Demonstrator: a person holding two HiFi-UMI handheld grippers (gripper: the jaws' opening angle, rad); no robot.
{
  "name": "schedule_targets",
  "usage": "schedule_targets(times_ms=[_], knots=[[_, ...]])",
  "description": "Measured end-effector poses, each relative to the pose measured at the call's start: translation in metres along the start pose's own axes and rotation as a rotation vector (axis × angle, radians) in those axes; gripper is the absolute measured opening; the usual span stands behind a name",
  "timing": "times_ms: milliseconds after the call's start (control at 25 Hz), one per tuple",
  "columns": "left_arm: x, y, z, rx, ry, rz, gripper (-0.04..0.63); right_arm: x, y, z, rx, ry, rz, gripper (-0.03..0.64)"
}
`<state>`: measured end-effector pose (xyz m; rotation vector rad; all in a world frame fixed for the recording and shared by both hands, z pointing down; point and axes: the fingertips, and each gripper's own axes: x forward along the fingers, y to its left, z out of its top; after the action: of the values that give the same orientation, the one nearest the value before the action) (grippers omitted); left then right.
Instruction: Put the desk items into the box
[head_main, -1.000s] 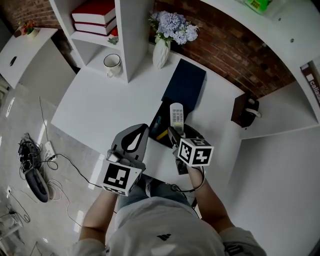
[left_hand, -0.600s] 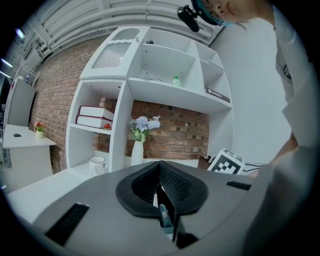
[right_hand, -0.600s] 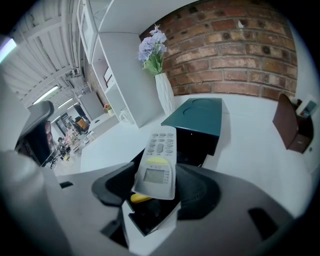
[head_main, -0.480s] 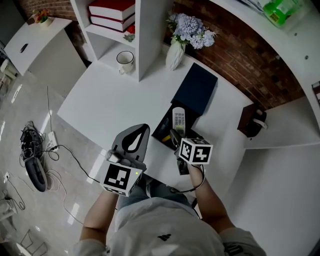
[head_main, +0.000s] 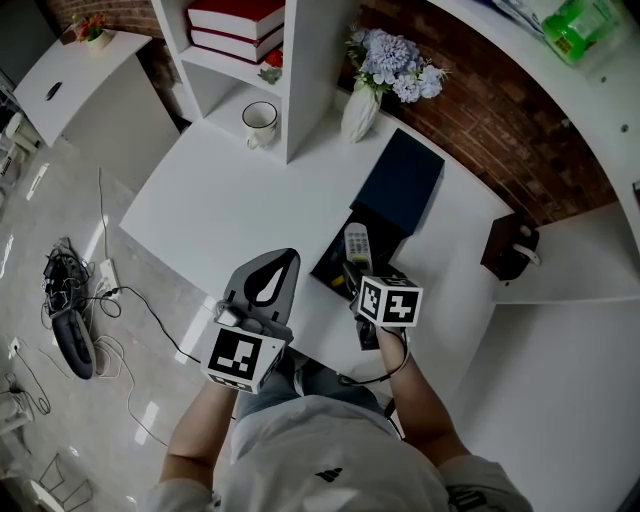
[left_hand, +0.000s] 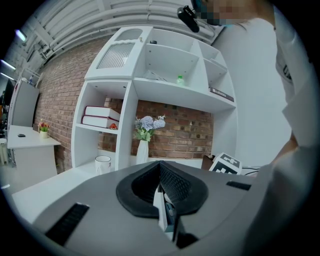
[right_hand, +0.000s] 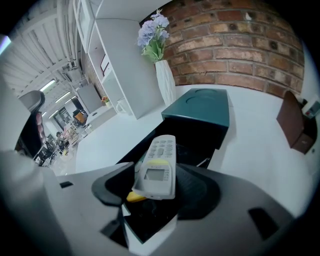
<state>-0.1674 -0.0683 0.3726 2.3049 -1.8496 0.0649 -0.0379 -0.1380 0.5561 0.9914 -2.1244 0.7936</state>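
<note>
we hold both grippers out in front of our chest, side by side and near each other. our left forearm (head_main: 196, 428) and right forearm (head_main: 428, 412) reach forward. our left gripper (head_main: 287, 258) points ahead, its jaws pressed together with nothing between them. our right gripper (head_main: 351, 274) sits just beside it, its jaws clamped on a remote (head_main: 357, 243) that sticks out forward past the tips.

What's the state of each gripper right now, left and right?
Left gripper: fingers closed, nothing held.
Right gripper: fingers closed on the remote control.
</note>
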Motion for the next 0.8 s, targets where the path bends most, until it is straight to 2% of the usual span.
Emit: schedule_targets(times_ms=[400,800], knots=[[0.0019,0.0039,-0.0003,0.001,0.002,-0.003,0.011,0.0035,0.0000,0.0016,-0.034,-0.007,-0.023,0.264],[0.0049,-0.0017,0.0017,0.006,-0.006,-0.029,0.011,0.0000,0.0012,0.0004,-0.016,-0.016,-0.010,0.265]])
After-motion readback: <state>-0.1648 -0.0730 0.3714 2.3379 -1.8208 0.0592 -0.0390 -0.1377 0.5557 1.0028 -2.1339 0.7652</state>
